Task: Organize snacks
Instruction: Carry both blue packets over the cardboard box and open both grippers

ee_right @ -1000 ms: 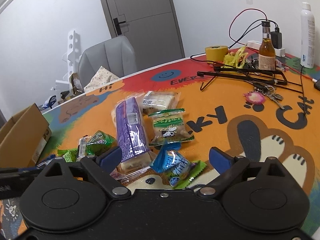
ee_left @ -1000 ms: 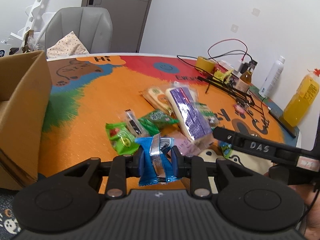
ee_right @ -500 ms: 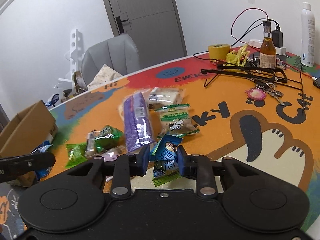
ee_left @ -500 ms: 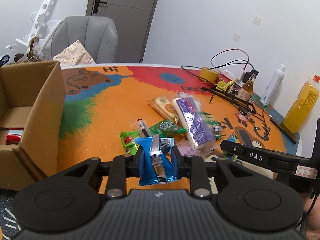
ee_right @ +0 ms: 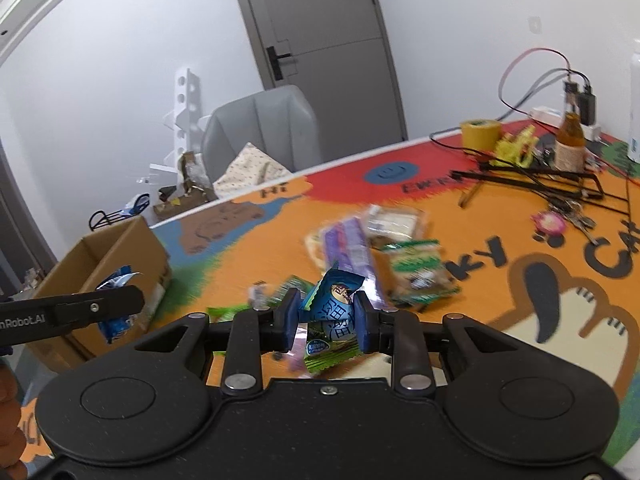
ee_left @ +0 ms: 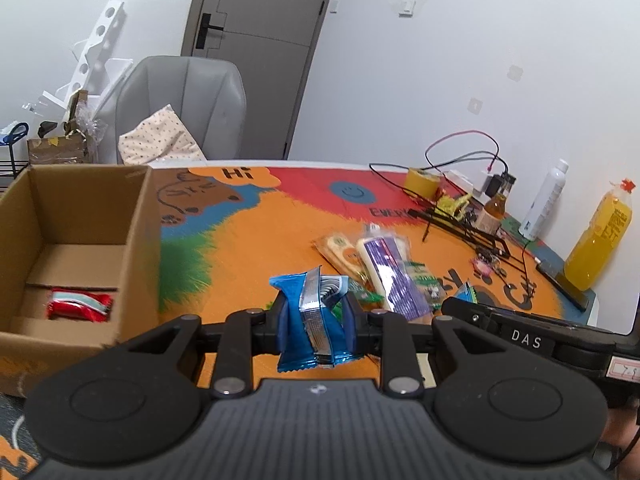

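Note:
My left gripper (ee_left: 314, 322) is shut on a blue snack packet (ee_left: 308, 320) with a silver seam, held above the table just right of the open cardboard box (ee_left: 138, 240). A red packet (ee_left: 78, 306) lies inside the box. My right gripper (ee_right: 326, 318) is shut on a blue-and-green snack packet (ee_right: 332, 312), lifted off the orange table mat (ee_right: 256, 256). Beyond it lies the snack pile: a purple packet (ee_right: 348, 248), a green-and-white packet (ee_right: 416, 272) and small green packets. The same purple packet (ee_left: 392, 276) shows in the left wrist view.
A yellow tape roll (ee_left: 422, 182), black wire frame and cables (ee_left: 464, 228), a brown bottle (ee_left: 494, 214), a white bottle (ee_left: 544, 204) and a yellow juice bottle (ee_left: 598, 240) crowd the table's right side. A grey chair (ee_left: 180, 108) stands behind the table.
My right gripper closed on the blue-and-green packet and lifted it off the mat. My left gripper rose with its blue packet and swung toward the box, whose inside now shows.

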Motion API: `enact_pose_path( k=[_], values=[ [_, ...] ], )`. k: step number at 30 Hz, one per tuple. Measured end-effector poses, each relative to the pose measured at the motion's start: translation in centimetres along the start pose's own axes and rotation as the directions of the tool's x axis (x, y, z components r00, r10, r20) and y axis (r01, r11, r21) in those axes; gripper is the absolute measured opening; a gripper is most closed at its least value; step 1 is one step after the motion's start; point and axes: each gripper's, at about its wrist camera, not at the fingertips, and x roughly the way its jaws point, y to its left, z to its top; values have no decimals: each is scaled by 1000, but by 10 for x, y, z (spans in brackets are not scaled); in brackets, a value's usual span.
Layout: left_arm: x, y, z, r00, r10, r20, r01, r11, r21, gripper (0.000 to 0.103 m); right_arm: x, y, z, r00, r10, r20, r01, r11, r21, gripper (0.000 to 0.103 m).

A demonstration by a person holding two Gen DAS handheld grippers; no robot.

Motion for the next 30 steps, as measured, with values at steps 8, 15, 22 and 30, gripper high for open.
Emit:
enact_pose_path(
  k=[8,15,22,30],
  values=[
    [-19,28,18,999,29,36,-28,999,-18,26,2,44,14,998,67,20,-66,997,-34,26],
    [-33,57,31,995,71,66,-68,997,-44,26,10,81,29,991,127,33,-124,990,-64,26],
    [-43,89,41,990,110,84,-103,991,-80,26,20,118,41,983,181,34,-176,979,-106,26],
    [-51,124,45,985,151,84,-139,982,-127,26,33,154,45,973,233,5,-230,965,-129,26]
  ],
)
